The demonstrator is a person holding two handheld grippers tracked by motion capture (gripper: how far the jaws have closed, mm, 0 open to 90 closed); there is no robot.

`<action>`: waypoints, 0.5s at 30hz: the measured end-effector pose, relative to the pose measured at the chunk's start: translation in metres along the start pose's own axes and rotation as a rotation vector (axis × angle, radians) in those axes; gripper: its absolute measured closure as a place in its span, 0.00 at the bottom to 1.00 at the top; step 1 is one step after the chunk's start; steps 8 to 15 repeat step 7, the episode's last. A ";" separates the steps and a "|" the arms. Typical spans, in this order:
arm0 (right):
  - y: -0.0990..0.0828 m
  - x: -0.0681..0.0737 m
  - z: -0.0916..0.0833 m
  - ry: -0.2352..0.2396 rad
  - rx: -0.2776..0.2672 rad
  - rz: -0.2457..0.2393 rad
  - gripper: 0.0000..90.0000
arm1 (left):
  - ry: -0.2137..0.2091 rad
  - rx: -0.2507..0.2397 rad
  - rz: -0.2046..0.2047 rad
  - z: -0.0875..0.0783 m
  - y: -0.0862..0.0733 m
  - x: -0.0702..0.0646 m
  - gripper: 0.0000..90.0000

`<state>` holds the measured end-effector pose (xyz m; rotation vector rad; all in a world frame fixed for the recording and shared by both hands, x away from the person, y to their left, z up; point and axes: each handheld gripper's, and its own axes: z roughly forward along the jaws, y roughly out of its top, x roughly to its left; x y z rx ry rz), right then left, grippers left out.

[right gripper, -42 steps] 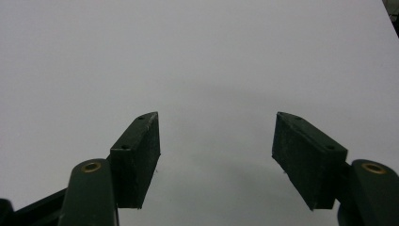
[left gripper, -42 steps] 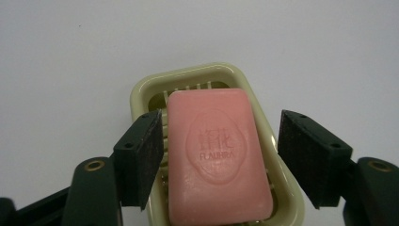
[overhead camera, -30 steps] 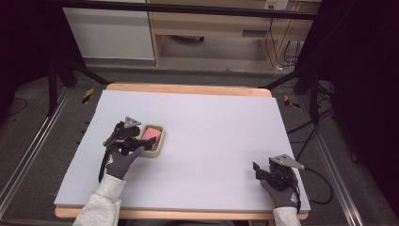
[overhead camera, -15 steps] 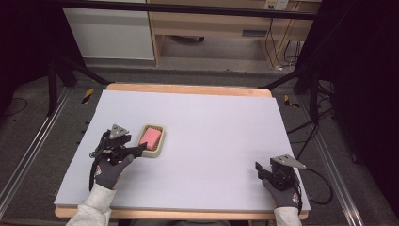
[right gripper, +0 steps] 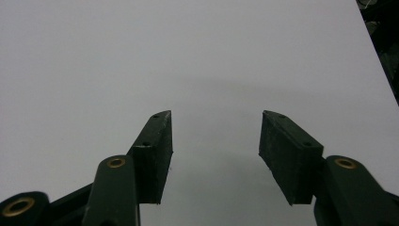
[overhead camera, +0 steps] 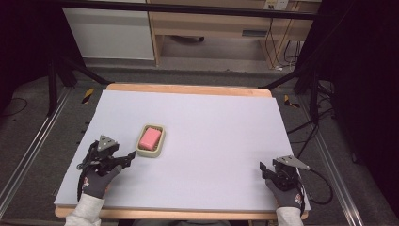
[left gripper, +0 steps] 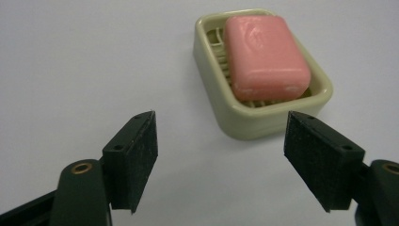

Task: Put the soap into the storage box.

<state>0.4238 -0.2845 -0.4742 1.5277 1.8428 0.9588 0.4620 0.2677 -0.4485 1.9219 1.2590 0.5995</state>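
Withdrawn, left hand-held gripper, jaws just reopened wide and empty, faces soap dish nearby.

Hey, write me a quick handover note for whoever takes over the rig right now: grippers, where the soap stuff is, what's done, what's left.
Left gripper: jaws open, nothing between them, just been opening; it sits short of the soap dish, apart from it.
Right gripper: open, empty, resting at the table's near right corner.
Pink soap bar: lies flat in the dish, left of the table's centre.
Done: soap appears placed in the dish.
Left: likely nothing but parking the left hand; check first.
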 end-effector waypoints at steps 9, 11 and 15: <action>0.000 0.000 0.000 -0.001 0.005 -0.004 0.49 | 0.039 0.023 -0.022 -0.005 -0.022 0.015 0.28; 0.000 0.000 0.000 -0.001 0.005 -0.004 0.49 | 0.039 0.023 -0.022 -0.005 -0.022 0.015 0.28; 0.000 0.000 0.000 -0.001 0.005 -0.004 0.49 | 0.039 0.023 -0.022 -0.005 -0.022 0.015 0.28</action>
